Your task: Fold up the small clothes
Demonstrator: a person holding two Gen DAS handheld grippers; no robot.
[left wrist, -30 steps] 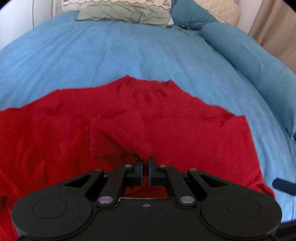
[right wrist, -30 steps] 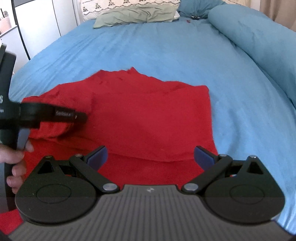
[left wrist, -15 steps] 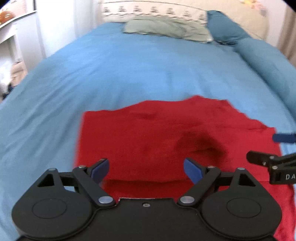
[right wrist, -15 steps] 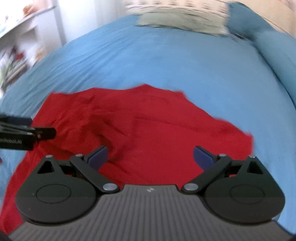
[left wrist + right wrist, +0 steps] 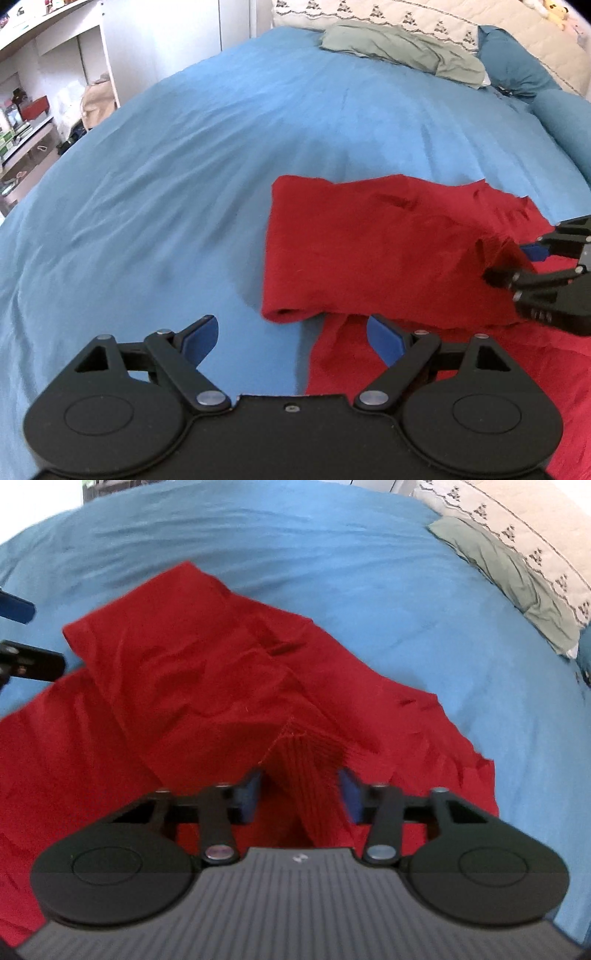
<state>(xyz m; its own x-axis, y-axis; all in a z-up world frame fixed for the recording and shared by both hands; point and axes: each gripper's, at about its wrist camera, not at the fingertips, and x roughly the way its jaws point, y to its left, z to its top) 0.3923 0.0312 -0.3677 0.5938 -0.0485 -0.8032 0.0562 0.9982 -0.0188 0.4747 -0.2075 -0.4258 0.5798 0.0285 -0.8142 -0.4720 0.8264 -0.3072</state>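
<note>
A red garment (image 5: pixel 373 254) lies on a blue bedspread (image 5: pixel 184 166), partly folded: one flap is turned over the rest, its folded edge running along the left side in the left wrist view. More of the red cloth spreads out below and to the right of that flap.

The left gripper (image 5: pixel 291 338) hangs over the near left edge of the garment with its jaws spread wide. Nothing is between them; bedspread shows under the left pad and red cloth under the right one.

The right gripper (image 5: pixel 301 794) is down on the garment, and its jaws are closing. A raised ridge of ribbed red fabric (image 5: pixel 310 764), perhaps a cuff or hem, stands between the blue pads (image 5: pixel 251 794). The right pad looks to be against the cloth, while a narrow dark gap remains at the left pad, though blur makes this hard to judge. In the left wrist view the same gripper (image 5: pixel 517 264) enters from the right edge with bunched red cloth at its tips.

At the head of the bed a grey-green cloth (image 5: pixel 402 48) lies crumpled against a patterned pillow (image 5: pixel 388 16), well apart from the garment. Shelves (image 5: pixel 26 122) stand beside the bed.
</note>
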